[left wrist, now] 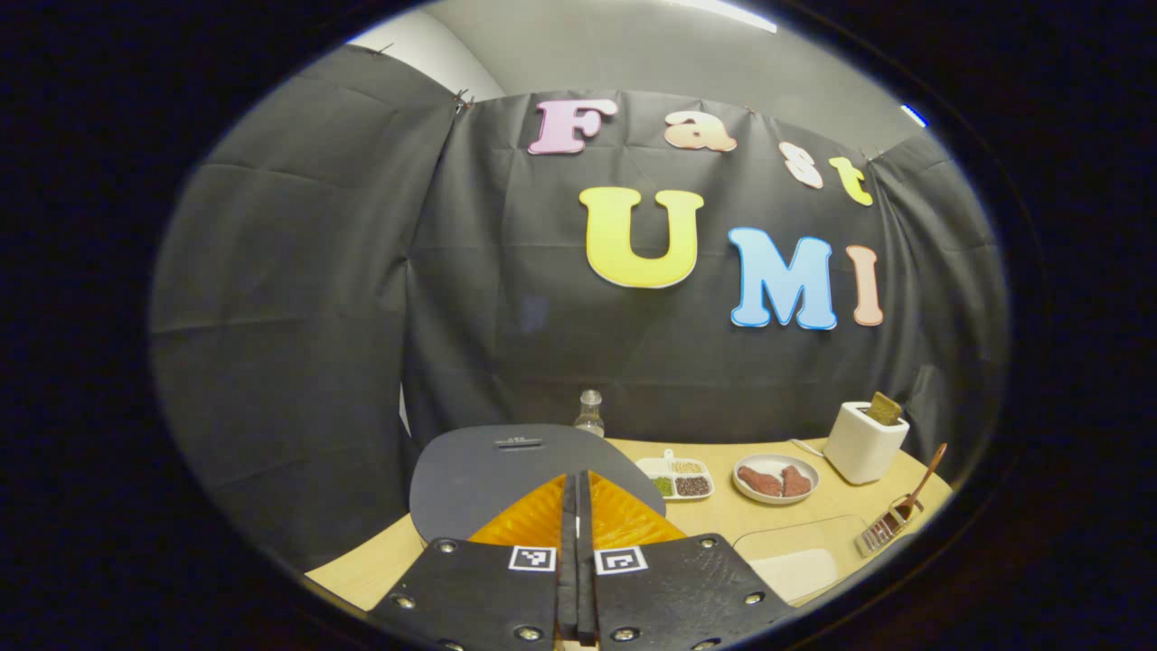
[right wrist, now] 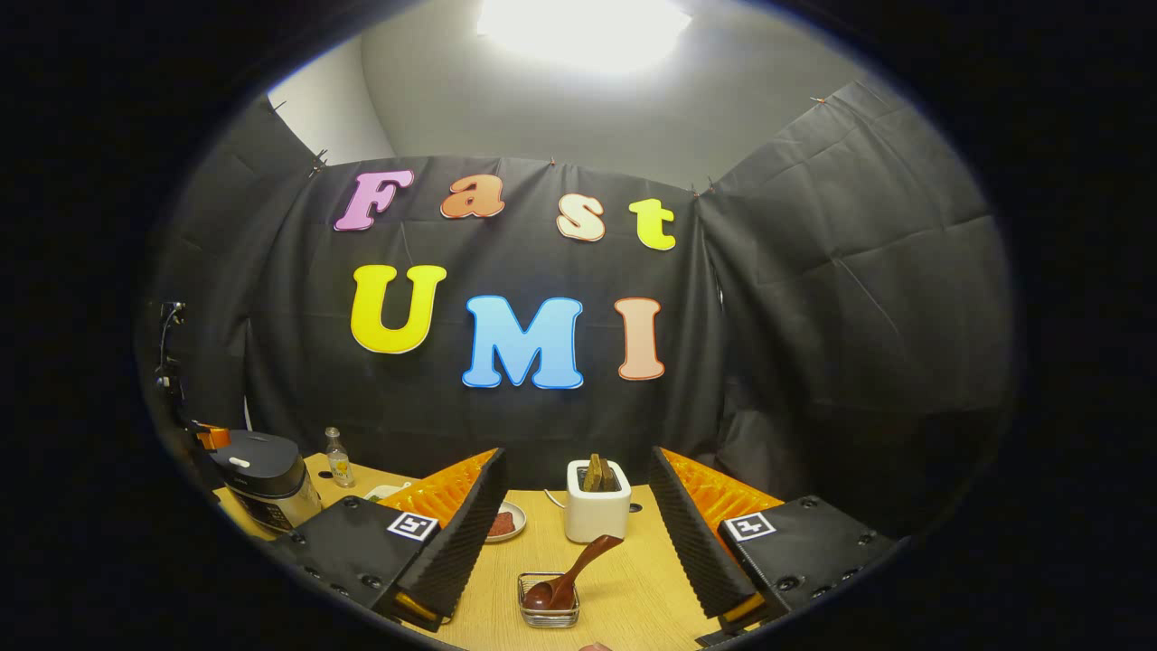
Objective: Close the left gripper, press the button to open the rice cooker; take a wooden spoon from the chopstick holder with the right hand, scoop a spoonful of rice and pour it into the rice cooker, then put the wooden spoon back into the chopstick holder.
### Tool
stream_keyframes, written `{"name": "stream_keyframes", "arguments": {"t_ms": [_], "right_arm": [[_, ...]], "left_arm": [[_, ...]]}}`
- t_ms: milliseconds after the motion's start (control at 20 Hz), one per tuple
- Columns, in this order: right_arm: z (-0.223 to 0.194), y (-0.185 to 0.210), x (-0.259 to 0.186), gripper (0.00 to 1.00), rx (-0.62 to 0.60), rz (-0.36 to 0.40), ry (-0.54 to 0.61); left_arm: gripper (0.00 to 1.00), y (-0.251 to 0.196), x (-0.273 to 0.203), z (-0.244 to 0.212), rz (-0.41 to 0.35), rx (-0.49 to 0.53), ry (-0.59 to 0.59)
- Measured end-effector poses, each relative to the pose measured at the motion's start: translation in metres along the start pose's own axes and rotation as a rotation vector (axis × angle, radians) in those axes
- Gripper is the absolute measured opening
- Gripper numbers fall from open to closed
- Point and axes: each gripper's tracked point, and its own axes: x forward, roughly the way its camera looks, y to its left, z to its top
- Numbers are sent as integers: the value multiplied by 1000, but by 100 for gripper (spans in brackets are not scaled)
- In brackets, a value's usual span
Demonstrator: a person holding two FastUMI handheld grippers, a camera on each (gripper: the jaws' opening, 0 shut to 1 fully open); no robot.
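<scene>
The wooden table (right wrist: 633,588) carries the rice cooker (right wrist: 264,479), bottle (right wrist: 339,459), divided tray (left wrist: 678,479), plate (left wrist: 776,479), toaster (right wrist: 597,511) and, near its front edge, chopstick holder (right wrist: 548,613).

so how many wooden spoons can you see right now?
1. A dark brown wooden spoon stands bowl-down in the small wire chopstick holder on the pale wooden table, before the white toaster. More could be hidden behind the claws.

closed grey rice cooker (right wrist: 264,482); wooden spoon (right wrist: 569,575) leaning in wire chopstick holder (right wrist: 549,604).
</scene>
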Motion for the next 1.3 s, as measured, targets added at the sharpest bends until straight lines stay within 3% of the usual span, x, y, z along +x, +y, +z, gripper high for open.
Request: {"name": "stream_keyframes", "arguments": {"t_ms": [300, 800, 1100, 1300], "right_arm": [[1, 7, 5, 99, -18, -5, 4], [0, 14, 6, 99, -14, 19, 6], [7, 15, 1, 99, -4, 47, -18], [13, 7, -4, 99, 6, 44, -32]], "left_arm": [[1, 6, 19, -40, 7, -10, 79], [3, 6, 20, -61, 12, -50, 133], [2, 7, 15, -45, 20, -77, 116], [2, 4, 4, 3, 37, -17, 11]]}}
